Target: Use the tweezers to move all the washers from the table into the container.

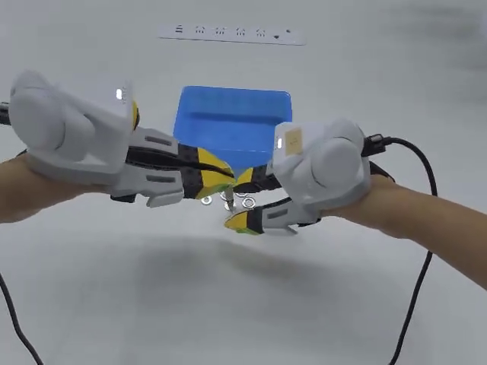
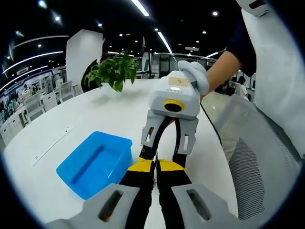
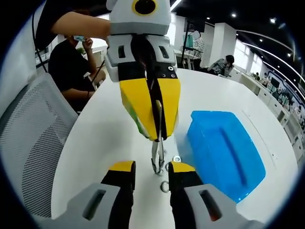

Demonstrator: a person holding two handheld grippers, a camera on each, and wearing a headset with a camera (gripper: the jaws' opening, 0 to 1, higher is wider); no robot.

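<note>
As the washers (image 1: 247, 202) lie on the white desk (image 1: 91, 289) just short of the blue container (image 1: 232, 122), the container is judged to have been set at 12 o'clock of them so that each carry is short. The left gripper (image 3: 155, 131) is seen at 12 o'clock in the right gripper view. Its yellow jaws are closed flat on the tweezers (image 3: 156, 155), whose tips are pointed down among the washers; this grip is judged to steady the tool. The right gripper (image 3: 152, 167) is held opposite, its jaws narrowly parted to either side of the tweezer tips, apparently placed so that the arms can be pinched together. A few washers are made out on the desk beneath the tips; whether one is caught cannot be told. A power strip (image 1: 232, 33) is noted well beyond the container at 12 o'clock. A mesh chair (image 2: 257, 157) and a plant (image 2: 114, 71) are noted off the work. The container's near wall is judged the sole obstacle to each carry.
</note>
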